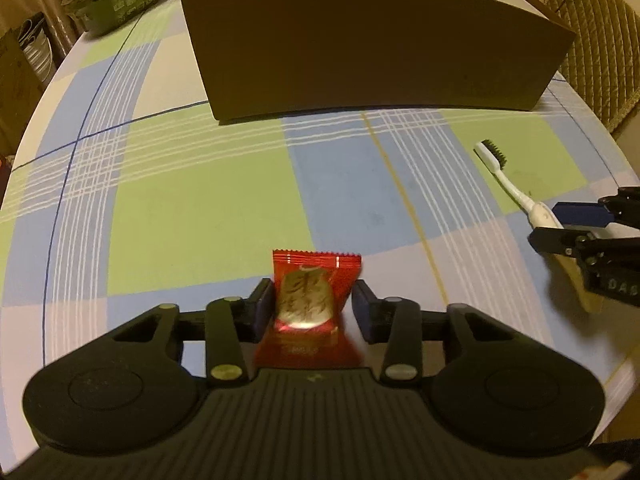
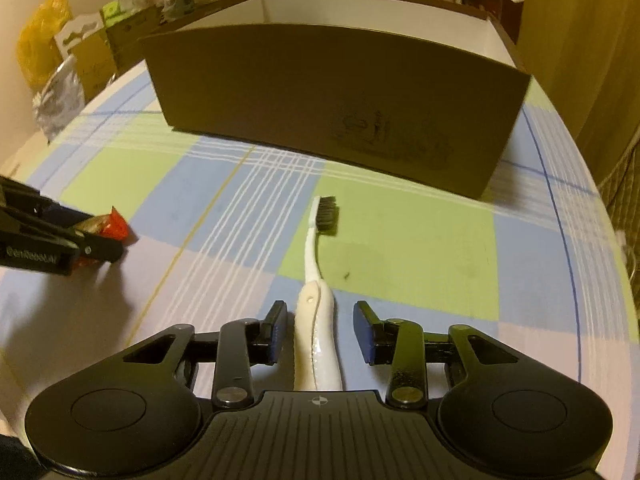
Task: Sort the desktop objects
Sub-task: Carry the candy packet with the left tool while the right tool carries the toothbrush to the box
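The left gripper [image 1: 312, 304] clamps a red snack packet [image 1: 314, 300] above the table [image 1: 200, 200]. The right gripper [image 2: 320, 332] stands apart around the toothbrush [image 2: 316, 264] handle (left pad touching), so the toothbrush could slip before the box [image 2: 320, 100].

My left gripper [image 1: 314, 300] angled downward, jaws narrow, pads against a red packet [image 1: 310, 304], my right gripper [image 2: 320, 330] angled downward, jaws apart, pads free
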A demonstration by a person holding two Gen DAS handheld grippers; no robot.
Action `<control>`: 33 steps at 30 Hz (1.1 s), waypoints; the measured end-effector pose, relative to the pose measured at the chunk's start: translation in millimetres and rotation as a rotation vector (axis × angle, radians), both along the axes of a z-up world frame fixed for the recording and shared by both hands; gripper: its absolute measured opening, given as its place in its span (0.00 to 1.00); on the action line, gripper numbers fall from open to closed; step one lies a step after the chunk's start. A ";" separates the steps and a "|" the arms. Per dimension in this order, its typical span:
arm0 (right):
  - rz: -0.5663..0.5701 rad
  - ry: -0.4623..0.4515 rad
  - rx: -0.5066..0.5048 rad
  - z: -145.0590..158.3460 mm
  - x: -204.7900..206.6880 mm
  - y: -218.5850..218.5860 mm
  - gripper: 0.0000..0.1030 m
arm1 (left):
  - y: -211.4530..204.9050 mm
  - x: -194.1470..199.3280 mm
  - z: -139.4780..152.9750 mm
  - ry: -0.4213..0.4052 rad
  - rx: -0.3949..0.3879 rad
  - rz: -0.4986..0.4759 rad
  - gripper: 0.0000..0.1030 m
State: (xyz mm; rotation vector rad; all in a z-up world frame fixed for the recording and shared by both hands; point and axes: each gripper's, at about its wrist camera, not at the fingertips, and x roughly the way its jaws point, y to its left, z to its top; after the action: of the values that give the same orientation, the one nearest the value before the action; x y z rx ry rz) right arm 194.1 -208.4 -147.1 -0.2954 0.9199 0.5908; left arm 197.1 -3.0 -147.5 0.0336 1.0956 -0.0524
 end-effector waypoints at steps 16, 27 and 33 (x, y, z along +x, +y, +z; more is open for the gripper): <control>-0.001 0.007 -0.001 1.3 -3.2 3.3 0.17 | 1.3 -1.5 0.6 -0.007 -0.014 0.013 0.29; -0.022 0.051 0.052 8.8 -4.6 -8.8 0.17 | 5.2 -3.6 5.9 -0.009 -0.037 0.014 0.24; -0.027 0.051 0.083 18.4 -1.6 -13.5 0.17 | 8.4 -4.9 14.3 -0.025 -0.050 0.011 0.24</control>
State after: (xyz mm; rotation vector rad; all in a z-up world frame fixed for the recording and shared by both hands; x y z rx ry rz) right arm 192.6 -221.9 -128.7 -0.1944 0.9445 0.6123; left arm 192.3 5.3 -133.3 -0.0164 1.0694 -0.0694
